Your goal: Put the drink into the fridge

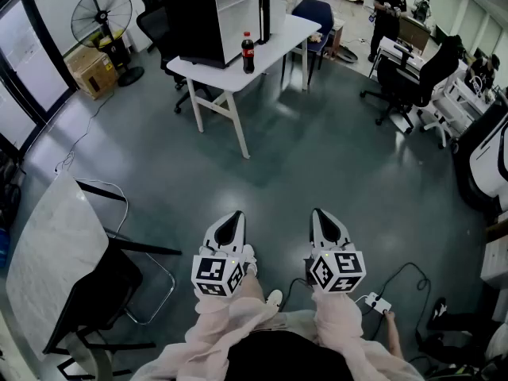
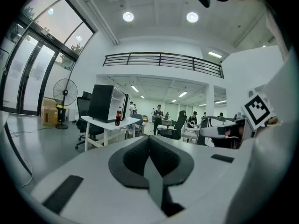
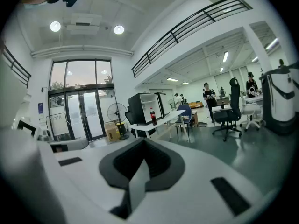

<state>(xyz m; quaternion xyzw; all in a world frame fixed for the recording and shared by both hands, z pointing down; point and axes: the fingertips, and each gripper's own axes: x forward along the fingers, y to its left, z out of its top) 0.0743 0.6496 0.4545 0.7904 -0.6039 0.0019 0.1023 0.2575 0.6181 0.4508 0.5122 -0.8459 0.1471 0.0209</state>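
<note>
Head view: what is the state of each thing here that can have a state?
fridge: door open, standing on the white table.
drink bottle: upright on the table, outside the fridge.
left gripper: jaws shut, empty.
right gripper: jaws shut, empty.
fan: upright on the floor; running or not, cannot tell.

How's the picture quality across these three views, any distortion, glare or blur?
Head view: evenly lit, sharp, floor shows soft reflections. Left gripper view: heavy fisheye, black corners, ceiling lights bloom, left gripper looks soft up close. Right gripper view: same fisheye, glass doors glow bright.
</note>
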